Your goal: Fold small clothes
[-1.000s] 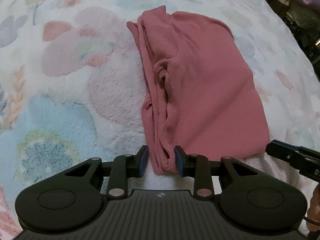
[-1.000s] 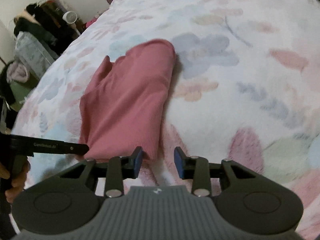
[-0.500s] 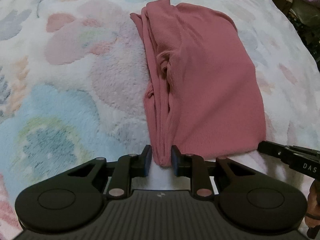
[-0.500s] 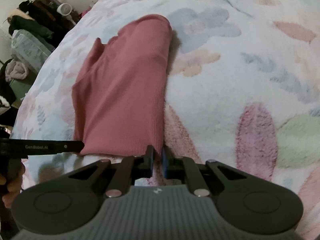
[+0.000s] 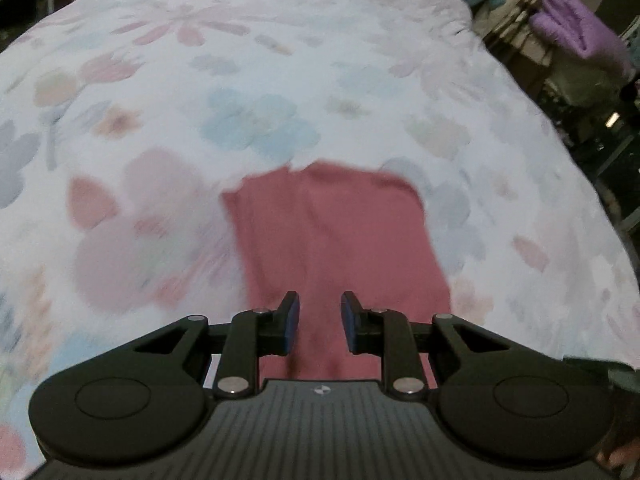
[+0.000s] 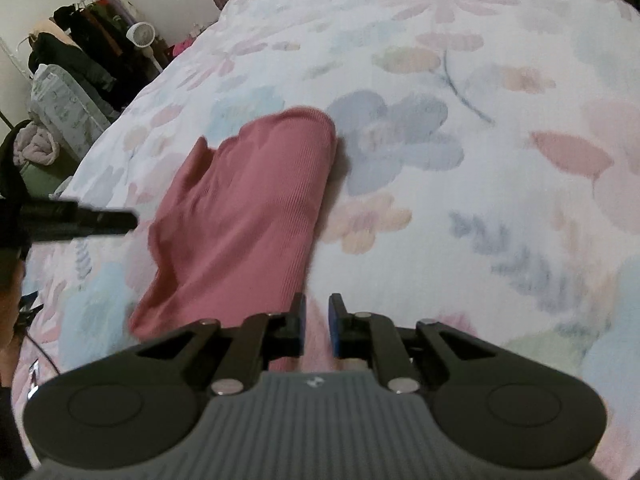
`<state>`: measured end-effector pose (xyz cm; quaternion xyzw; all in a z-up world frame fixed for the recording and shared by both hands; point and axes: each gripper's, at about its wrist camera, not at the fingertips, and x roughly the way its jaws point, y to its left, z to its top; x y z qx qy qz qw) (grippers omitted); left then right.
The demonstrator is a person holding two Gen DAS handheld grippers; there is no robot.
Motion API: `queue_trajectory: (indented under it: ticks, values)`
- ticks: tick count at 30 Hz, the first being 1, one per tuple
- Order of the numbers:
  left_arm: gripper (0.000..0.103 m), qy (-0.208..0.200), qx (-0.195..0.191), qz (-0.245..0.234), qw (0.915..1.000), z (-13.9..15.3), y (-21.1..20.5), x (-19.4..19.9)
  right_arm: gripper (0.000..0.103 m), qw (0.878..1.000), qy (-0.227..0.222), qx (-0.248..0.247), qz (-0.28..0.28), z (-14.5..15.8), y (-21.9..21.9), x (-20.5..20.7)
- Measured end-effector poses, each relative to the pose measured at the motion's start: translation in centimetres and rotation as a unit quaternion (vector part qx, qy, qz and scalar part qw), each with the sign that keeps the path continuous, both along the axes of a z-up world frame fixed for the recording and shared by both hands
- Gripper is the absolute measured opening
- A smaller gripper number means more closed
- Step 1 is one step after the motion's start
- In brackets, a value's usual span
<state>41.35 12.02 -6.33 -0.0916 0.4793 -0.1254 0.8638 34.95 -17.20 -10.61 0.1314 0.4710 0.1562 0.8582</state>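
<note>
A folded pink ribbed garment (image 5: 336, 240) lies on the floral fleece blanket (image 5: 240, 80). It also shows in the right wrist view (image 6: 248, 208). My left gripper (image 5: 319, 322) is open, its jaws apart over the garment's near part, with nothing between them. My right gripper (image 6: 317, 326) is slightly open beside the garment's near right corner, with a narrow gap and no cloth between its pads. The left gripper's finger (image 6: 80, 220) shows in the right wrist view at the garment's left edge. The left wrist view is motion blurred.
The blanket (image 6: 480, 160) covers the whole bed. A clothes rack (image 6: 80, 52) and a small white fan (image 6: 140, 34) stand beyond the bed's left side. A purple towel (image 5: 576, 32) hangs past the right edge.
Both grippers were shut on the garment's near edge half a second ago; both have let go and opened. The left gripper has moved forward over the garment, which looks shorter and folded over.
</note>
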Motion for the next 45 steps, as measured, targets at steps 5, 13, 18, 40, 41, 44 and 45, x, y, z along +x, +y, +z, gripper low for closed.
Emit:
queue_trajectory:
  ticks: [5, 13, 18, 40, 41, 44, 45]
  values:
    - [0.027, 0.015, -0.006, 0.022, 0.9996, -3.1, -0.5, 4.4, 0.008, 1.000, -0.015, -0.003, 0.000, 0.3, -0.5, 2.1]
    - [0.018, 0.031, -0.030, 0.067, 0.9968, -5.0, 3.9, 5.6, 0.009, 1.000, -0.010, -0.017, 0.001, -1.3, -1.2, 5.1]
    - [0.037, 0.012, -0.062, 0.107, 0.9922, -4.1, 6.1, 5.0, 0.029, 1.000, -0.009, 0.024, -0.003, -1.6, -1.0, 7.6]
    - [0.061, 0.066, -0.195, 0.144, 0.9680, -10.5, 7.7, 8.8, 0.063, 0.983, 0.066, 0.157, -0.075, -7.5, 1.2, 18.7]
    - [0.057, 0.067, -0.193, 0.143, 0.9684, -10.5, 7.6, 9.0, 0.063, 0.984, 0.066, 0.151, -0.073, -7.7, 1.4, 19.1]
    - [0.047, 0.068, -0.183, 0.137, 0.9711, -10.4, 7.2, 9.4, 0.062, 0.985, 0.064, 0.149, -0.065, -8.1, 2.0, 20.1]
    - [0.045, 0.068, -0.180, 0.135, 0.9721, -10.4, 7.1, 9.5, 0.060, 0.984, 0.065, 0.151, -0.065, -8.2, 2.2, 20.4]
